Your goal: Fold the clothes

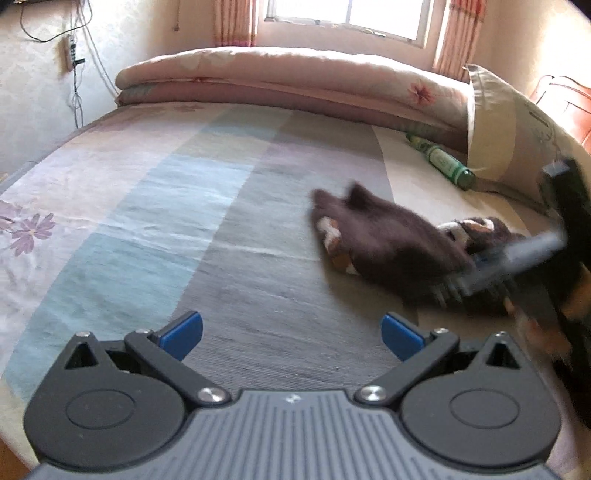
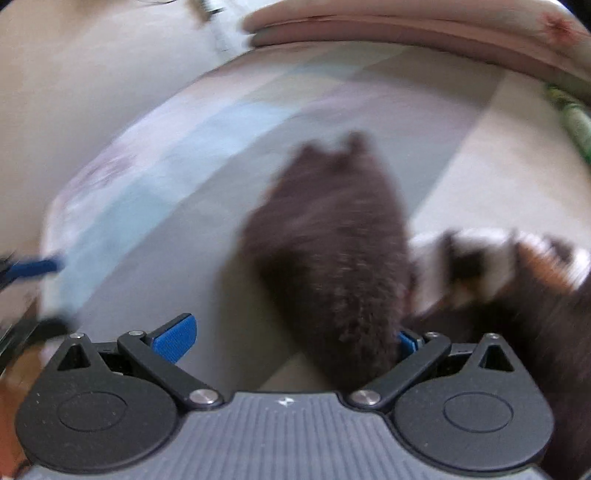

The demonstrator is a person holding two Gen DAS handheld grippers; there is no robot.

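Observation:
A dark brown fuzzy garment with white and orange patches lies crumpled on the striped bed sheet, right of centre. My left gripper hovers open above the bare sheet, to the garment's near left, holding nothing. My right gripper comes in blurred from the right, its tips at the garment's near edge. In the right wrist view the right gripper stands wide open, and the garment lies between its jaws, covering most of the right finger. That view is motion-blurred.
A green bottle lies on the bed behind the garment, beside a beige pillow. A folded pink quilt runs along the far edge under a window. Cables hang on the left wall.

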